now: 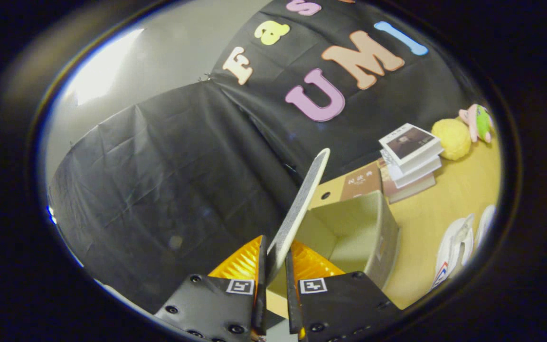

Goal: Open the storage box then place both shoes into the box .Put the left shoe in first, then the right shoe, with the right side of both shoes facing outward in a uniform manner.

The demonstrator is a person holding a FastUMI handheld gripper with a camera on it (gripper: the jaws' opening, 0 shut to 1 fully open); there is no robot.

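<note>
My gripper (276, 259) is shut on the box lid (302, 199), a thin grey flap that stands up between my fingers and rises edge-on ahead of them. Just right of the lid lies the open storage box (378, 232), cardboard-coloured with a grey outer wall, its inside showing no contents. Two white shoes (458, 247) lie on the wooden table to the right of the box, side by side; a red and blue mark shows on the nearer one.
A stack of books (411, 154) rests on the wooden table (425, 218) behind the box, with a brown book (361, 183) beside it. A yellow plush ball (451, 137) and a pink and green toy (478, 122) sit farther back. Black cloth walls stand behind.
</note>
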